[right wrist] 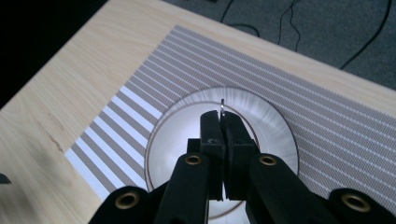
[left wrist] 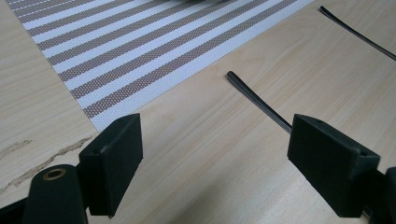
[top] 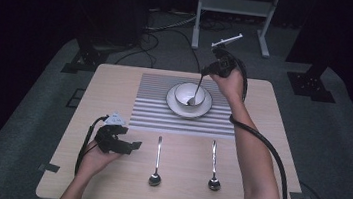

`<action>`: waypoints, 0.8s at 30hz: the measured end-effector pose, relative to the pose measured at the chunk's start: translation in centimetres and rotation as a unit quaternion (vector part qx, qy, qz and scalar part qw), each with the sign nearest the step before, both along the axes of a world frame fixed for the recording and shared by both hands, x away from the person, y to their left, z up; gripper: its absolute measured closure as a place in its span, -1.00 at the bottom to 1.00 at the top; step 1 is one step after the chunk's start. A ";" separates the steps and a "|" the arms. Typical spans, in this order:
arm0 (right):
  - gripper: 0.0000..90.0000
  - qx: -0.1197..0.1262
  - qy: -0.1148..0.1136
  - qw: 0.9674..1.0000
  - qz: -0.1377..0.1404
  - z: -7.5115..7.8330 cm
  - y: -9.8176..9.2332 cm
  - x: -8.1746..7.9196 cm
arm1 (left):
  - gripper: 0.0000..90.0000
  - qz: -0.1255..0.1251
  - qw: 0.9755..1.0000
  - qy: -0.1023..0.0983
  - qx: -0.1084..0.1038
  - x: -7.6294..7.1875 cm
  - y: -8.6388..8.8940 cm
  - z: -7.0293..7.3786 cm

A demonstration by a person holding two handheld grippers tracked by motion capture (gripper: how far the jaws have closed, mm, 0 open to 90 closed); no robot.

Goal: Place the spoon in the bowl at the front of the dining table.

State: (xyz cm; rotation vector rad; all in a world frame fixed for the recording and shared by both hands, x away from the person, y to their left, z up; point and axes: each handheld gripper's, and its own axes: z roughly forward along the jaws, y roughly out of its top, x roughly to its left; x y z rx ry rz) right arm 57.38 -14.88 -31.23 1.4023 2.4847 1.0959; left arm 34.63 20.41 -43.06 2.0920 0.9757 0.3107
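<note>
My right gripper (top: 206, 73) pinches a spoon (top: 197, 93) whose tip sits in the bowl (top: 189, 94), upper centre. My left gripper (top: 126, 144), jaws apart and holding nothing, rests lower left. Two spoons (top: 157, 160) lie on the table (top: 115, 87) at the bottom, probably still to go.

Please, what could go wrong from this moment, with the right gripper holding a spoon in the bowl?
1. The right gripper pinches only the thin top of the spoon, so the spoon may twist or slip out.
2. The spoon's tip rests in the bowl; a sideways push might tip it or slide it on its plate.
3. The left gripper lies open beside a spoon on the table and could knock it.
</note>
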 end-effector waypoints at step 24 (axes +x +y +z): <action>0.74 -0.001 0.040 0.999 -0.019 -2.8 -3.2 -0.2 | -0.62 -0.002 1.000 0.000 0.008 0.1 0.0 -0.1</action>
